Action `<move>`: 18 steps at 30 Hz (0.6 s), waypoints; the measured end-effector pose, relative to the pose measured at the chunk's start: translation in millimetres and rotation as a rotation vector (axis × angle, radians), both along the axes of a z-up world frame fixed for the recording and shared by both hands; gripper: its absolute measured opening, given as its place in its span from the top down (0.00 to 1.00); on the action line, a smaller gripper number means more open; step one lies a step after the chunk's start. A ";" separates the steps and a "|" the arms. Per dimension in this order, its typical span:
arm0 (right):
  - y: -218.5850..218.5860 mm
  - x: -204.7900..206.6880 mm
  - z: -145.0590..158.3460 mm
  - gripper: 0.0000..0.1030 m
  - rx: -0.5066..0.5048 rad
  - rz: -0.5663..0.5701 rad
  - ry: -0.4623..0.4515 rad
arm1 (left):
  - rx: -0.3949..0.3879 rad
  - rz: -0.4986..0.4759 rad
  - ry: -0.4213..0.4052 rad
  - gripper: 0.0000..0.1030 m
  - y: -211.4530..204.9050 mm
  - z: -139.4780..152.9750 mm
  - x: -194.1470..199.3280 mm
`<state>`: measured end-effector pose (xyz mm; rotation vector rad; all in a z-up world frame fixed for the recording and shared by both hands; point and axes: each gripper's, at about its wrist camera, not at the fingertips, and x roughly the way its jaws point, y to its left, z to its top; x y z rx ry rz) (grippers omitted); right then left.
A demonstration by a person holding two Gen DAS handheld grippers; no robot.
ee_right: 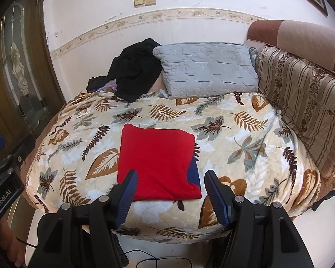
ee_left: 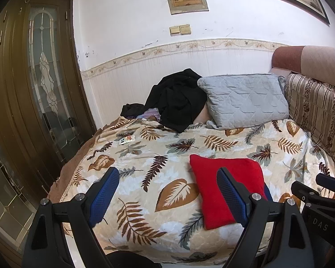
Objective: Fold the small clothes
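Fingers [ee_right: 131, 192] apart, red cloth [ee_right: 156, 163] folded, clear bedspread [ee_right: 245, 138] around

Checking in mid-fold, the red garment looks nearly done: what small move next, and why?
Probably bring the right claw down to the red garment's near right corner. Both claws are open and empty, the garment lies folded square on the leaf blanket, yet a blue layer sticks out there.

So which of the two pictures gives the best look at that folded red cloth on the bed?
The right wrist view: the red cloth lies whole and central, a blue layer peeking out at its right edge. In the left wrist view the red cloth is partly hidden behind one finger of the left tongs.
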<state>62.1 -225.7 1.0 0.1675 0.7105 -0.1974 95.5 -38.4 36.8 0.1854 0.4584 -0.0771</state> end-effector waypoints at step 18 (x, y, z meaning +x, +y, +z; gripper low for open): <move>14.2 18.5 2.2 0.36 -0.042 -0.001 0.015 | -0.020 0.009 0.007 0.14 14.3 -7.1 11.8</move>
